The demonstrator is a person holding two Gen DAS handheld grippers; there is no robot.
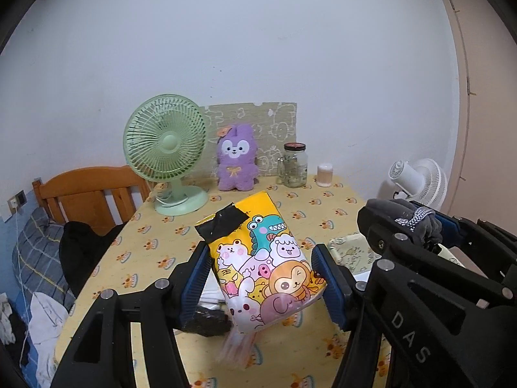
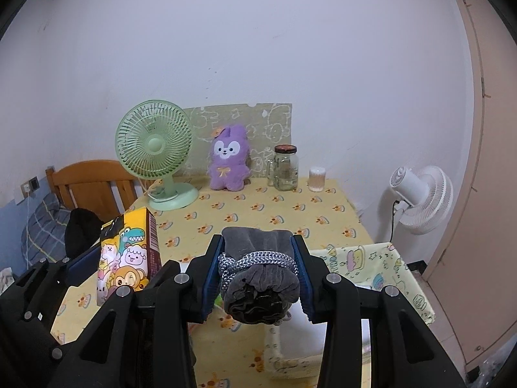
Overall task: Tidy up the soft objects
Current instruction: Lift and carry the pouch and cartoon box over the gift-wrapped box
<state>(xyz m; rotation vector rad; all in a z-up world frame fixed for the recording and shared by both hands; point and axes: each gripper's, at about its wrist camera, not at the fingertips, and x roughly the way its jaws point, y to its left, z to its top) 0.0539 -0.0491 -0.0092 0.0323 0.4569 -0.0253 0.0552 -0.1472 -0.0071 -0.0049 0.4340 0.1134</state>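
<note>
The left tongs pinch a yellow cartoon-animal tissue pack, held tilted above the table with its yellow printed cloth. The right tongs pinch a grey rolled cloth bundle tied with silver cord, over a pale fabric storage box whose inside is mostly hidden. Near the wall, a clear glass jar with a dark lid holds something unclear, just beside a purple plush rabbit.

Soft even indoor light, fisheye-bent edges, dark corner vignetting.
</note>
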